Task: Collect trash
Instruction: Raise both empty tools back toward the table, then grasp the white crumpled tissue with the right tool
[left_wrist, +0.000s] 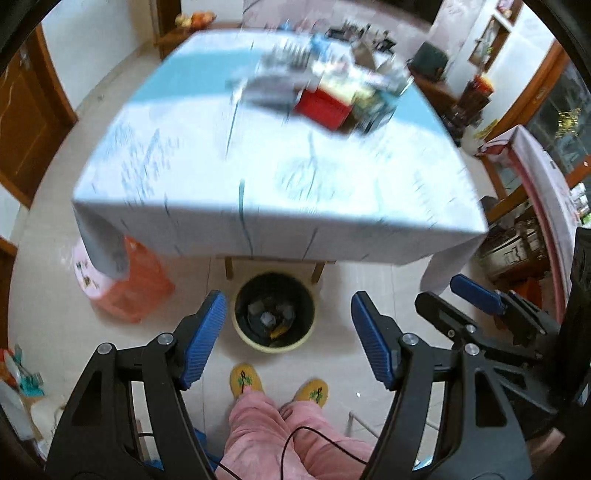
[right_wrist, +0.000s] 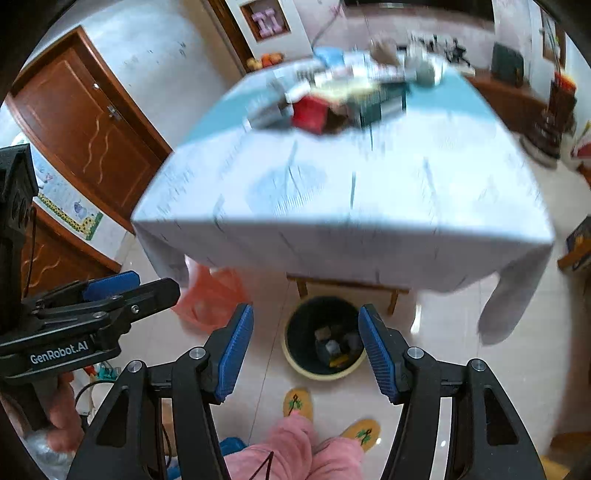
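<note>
cluttered table (left_wrist: 258, 206), bin (left_wrist: 274, 343) on floor (left_wrist: 369, 280)

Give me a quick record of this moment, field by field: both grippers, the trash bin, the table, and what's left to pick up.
left gripper: open, nothing between the pads
right gripper: open, nothing held
trash bin: on the floor in front of the table, black liner, several scraps inside
table: pale cloth, near half bare
clutter: piled at the far side, too blurred to sort
</note>
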